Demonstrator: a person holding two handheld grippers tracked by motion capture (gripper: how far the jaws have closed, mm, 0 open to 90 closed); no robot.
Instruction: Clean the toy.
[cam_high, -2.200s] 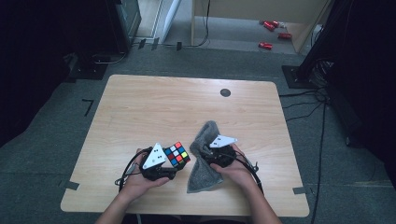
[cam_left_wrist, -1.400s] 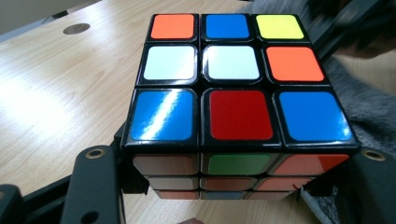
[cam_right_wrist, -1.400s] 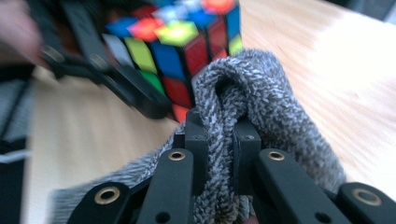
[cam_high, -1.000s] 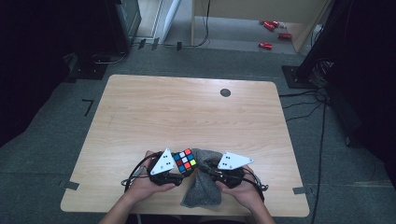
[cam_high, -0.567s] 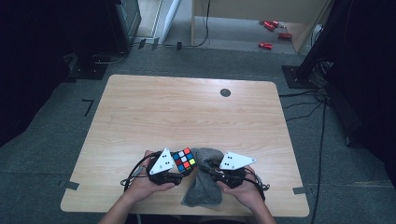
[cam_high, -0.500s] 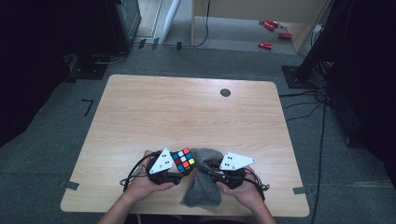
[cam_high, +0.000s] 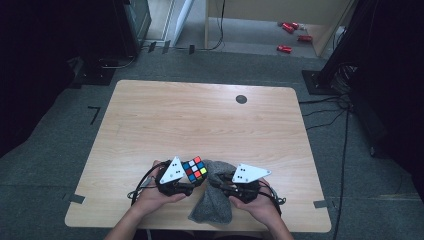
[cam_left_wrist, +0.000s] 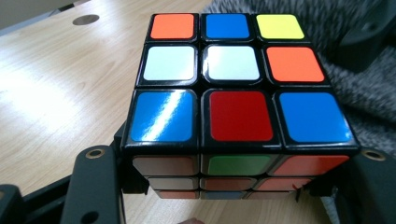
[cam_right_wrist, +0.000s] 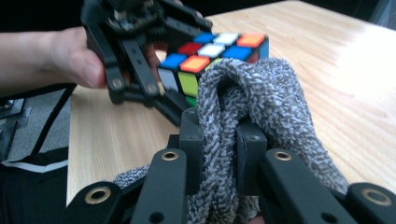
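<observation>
Left gripper (cam_high: 186, 186) clamped on the multicoloured plastic puzzle cube (cam_high: 194, 168), at the table's (cam_high: 200, 115) near edge. Right gripper (cam_right_wrist: 219, 140) pinched on a bunched fold of grey knitted cloth (cam_high: 215, 200). Cube lies at about 9 o'clock from the right gripper, cloth touching its side; the cloth's long axis runs 12 to 6.

high view overhead, far; gripper views close, sharing cube (cam_left_wrist: 233, 88).

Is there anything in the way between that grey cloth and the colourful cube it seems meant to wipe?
Nothing visible. The grey cloth, pinched in the right gripper, bulges right up beside the cube, which the left gripper grips. Whether they touch I cannot tell.
</observation>
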